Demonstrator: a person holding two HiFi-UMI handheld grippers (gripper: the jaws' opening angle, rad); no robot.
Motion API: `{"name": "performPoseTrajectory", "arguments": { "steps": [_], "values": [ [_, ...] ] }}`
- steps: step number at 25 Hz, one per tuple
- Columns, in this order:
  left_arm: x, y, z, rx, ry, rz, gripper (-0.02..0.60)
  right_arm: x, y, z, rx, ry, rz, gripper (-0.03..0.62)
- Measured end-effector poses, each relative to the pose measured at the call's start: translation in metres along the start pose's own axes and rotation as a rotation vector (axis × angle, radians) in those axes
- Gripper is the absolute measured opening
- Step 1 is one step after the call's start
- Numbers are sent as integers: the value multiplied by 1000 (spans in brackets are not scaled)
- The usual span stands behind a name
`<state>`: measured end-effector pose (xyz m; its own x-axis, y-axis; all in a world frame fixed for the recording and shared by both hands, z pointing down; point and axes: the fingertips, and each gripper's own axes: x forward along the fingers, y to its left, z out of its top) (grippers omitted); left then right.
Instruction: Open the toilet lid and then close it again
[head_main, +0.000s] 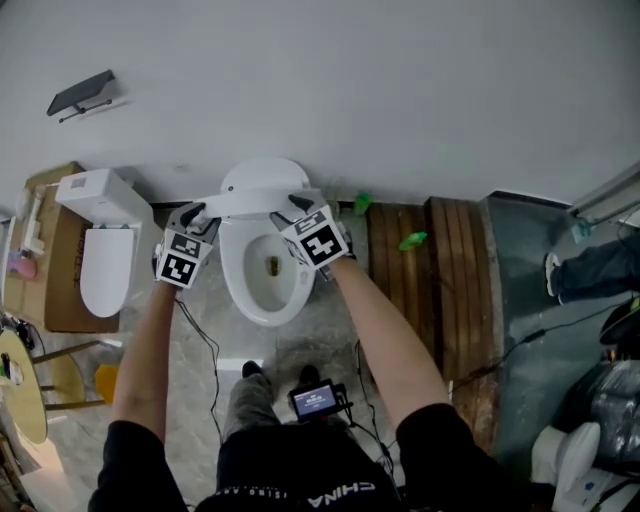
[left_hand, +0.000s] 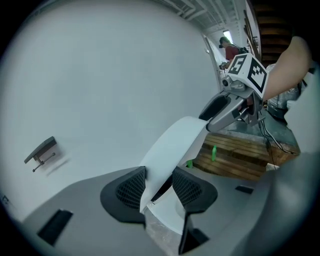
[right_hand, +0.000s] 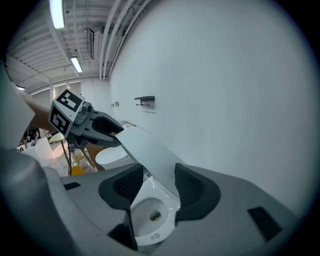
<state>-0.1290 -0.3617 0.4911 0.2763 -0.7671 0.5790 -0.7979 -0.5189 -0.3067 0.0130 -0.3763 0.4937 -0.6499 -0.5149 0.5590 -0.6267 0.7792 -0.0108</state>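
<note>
Lid (head_main: 250, 205) is partway up, at center of the head view. It stands clear of the bowl (head_main: 268, 268) but isn't back against the wall yet, and shows as a white band across the rear of the toilet. The bowl is uncovered below it and the drain shows.

L gripper (head_main: 198, 214) is at the lid's left end and R gripper (head_main: 287, 208) at its right end. In the left gripper view the lid edge runs up from between the two pads, which have closed in on it at a medium width, so it's gripped. In the right gripper view the jaws stand wider, but the lid fills the gap pad to pad, so that side is gripped too. Both ends are held.

Progress, as a judgement: mid-swing. I can't tell from this moment alone whether it's the opening lift or the lowering back. If it's opening, what's left is to tip the lid fully up, bring it down onto the bowl, then release. If it's closing, only the lowering and release are left. Either way the task isn't done, since the lid is off the bowl and both grippers are on it.

A 2nd toilet (head_main: 105, 262) at left of the frame isn't involved.
</note>
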Motion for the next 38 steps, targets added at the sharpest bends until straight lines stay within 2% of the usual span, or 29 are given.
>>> {"name": "performPoseTrajectory", "arguments": {
  "steps": [7, 16, 23, 28, 38],
  "values": [
    [16, 35, 25, -36, -46, -11, 166, 17, -28, 34, 41, -69, -33, 198],
    [56, 104, 72, -23, -135, -5, 149, 51, -85, 98, 104, -124, -128, 196],
    [91, 149, 97, 13, -185, 6, 126, 81, -127, 135, 103, -112, -243, 189],
    [114, 174, 111, 25, -195, 11, 114, 99, -148, 154, 49, -83, -312, 189],
    [155, 211, 130, -40, -183, 7, 109, 130, -186, 179, 16, -50, -314, 180]
  ]
}}
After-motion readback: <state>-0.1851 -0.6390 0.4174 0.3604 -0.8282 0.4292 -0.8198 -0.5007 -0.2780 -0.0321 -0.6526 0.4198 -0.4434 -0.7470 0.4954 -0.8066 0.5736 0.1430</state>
